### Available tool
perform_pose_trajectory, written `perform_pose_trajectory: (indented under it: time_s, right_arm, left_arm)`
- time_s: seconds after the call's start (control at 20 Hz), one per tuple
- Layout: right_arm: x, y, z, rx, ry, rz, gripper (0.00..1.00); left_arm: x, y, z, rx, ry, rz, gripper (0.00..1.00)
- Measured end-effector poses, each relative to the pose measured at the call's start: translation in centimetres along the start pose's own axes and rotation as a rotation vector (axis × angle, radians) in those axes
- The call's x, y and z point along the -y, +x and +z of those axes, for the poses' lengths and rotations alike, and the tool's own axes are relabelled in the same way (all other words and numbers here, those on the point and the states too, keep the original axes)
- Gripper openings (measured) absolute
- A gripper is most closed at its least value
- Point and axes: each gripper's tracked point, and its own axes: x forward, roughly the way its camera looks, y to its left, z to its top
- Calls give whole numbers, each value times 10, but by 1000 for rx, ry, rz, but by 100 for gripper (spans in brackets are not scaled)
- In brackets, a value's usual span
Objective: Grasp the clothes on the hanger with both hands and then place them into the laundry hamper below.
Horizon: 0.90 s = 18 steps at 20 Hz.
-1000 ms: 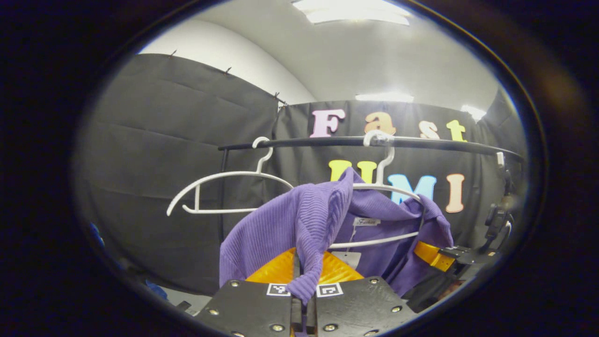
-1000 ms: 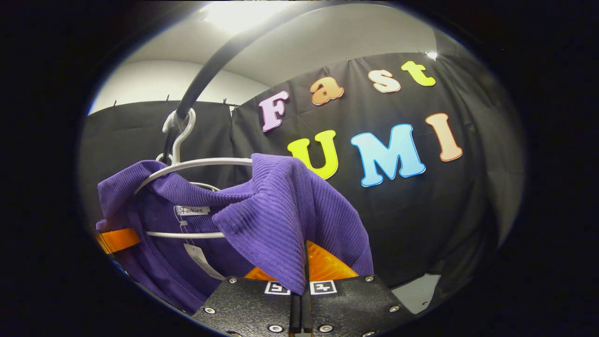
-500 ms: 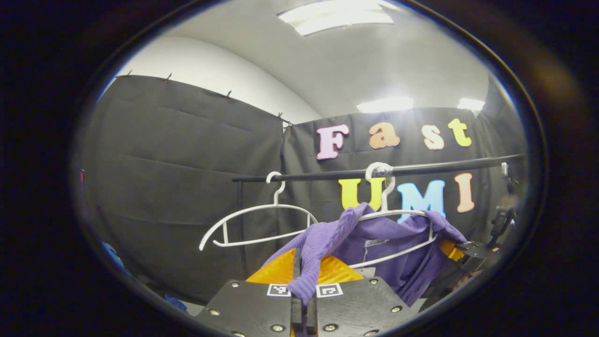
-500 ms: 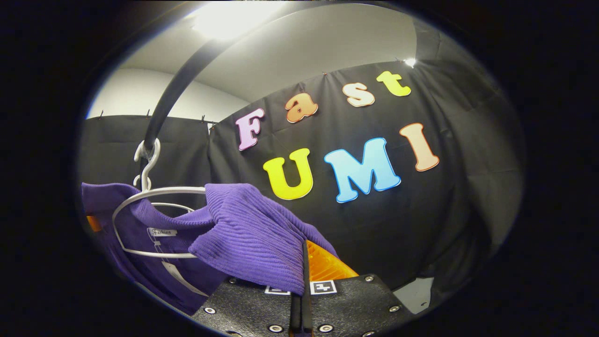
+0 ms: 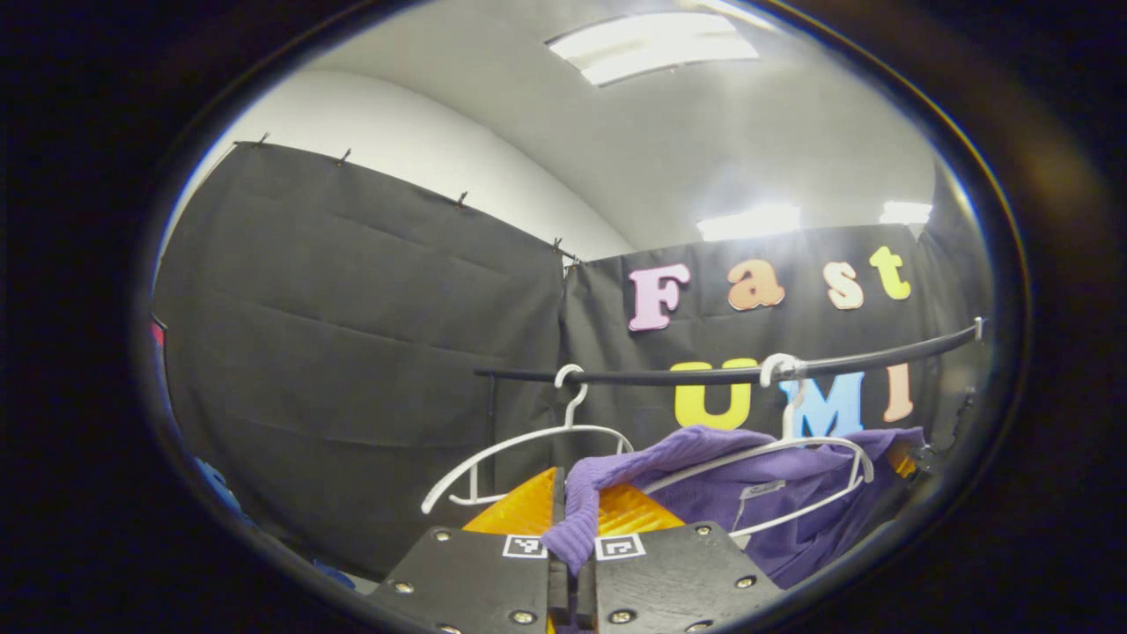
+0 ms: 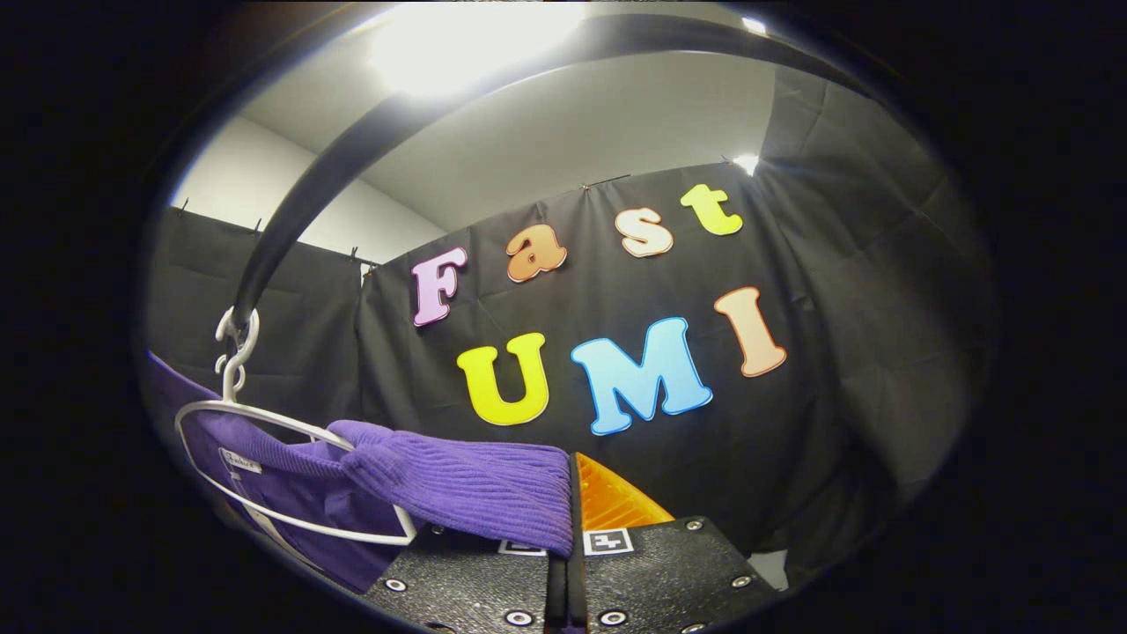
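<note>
Booth hung with black cloth (image 5: 352,335), white ceiling with strip lights above; a black rail (image 5: 704,374) runs across the back. Nearest, the left tool (image 5: 570,563) has its fingers closed together on a fold of the purple sweater (image 5: 775,502), the knit bunched and hanging over the fingertips. The right tool (image 6: 563,563) is likewise pinched shut on the other shoulder, ribbed cloth lying flat across its top. Beyond each tool the sweater stretches back to the white hanger (image 5: 792,458), which is hooked on the rail and, by the look of it, threaded through the neck; a second, bare hanger (image 5: 528,449) hangs just beside it. Risk, as I judge it: the collar could snag on the hanger's arms, so a straight pull would tip or unhook the hanger and drag it along, or knock the bare one off. Each grip holds only a thin fold; the knit may slip free under tension, especially if one side pulls harder. Hamper location cannot be told from here, so the lowering is unsighted.
</note>
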Motion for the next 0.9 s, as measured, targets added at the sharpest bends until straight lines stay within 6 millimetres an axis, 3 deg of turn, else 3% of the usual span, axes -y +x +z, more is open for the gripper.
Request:
perform_pose_trajectory:
  time_s: [0.25, 0.3, 0.35, 0.4, 0.55, 0.65, 0.75, 0.8, 0.85, 0.9]
  right_arm:
    - [-19, -10, 6, 7, -43, 2, 2]
    - [-24, -13, 5, 7, -62, 8, 2]
    - [-29, -15, 4, 6, -78, 15, 2]
    - [-36, -17, 4, 7, -93, 22, 2]
    - [-52, -29, 3, -4, -129, 30, 2]
    - [-61, -40, 8, -2, -143, 23, 2]
    - [-64, -44, 12, 6, -172, 5, 2]
    - [-64, -46, 12, 4, -184, -4, 2]
    - [-65, -49, 12, -1, -192, -11, 2]
    - [-64, -50, 12, -9, -196, -21, 2]
  left_arm:
    - [-22, 20, 0, -16, -8, -45, 11]
    - [-26, 24, -2, -18, -11, -49, 4]
    - [-31, 28, -3, -16, -16, -50, 11]
    - [-37, 32, -6, -15, -22, -50, 11]
    - [-59, 40, -15, -22, -49, -59, 0]
    - [-73, 41, -24, -35, -77, -81, 11]
    - [-80, 48, -41, -62, -120, -108, 11]
    - [-85, 48, -49, -71, -139, -120, 5]
    - [-88, 49, -58, -80, -159, -132, 5]
    - [-89, 45, -65, -87, -180, -146, 11]
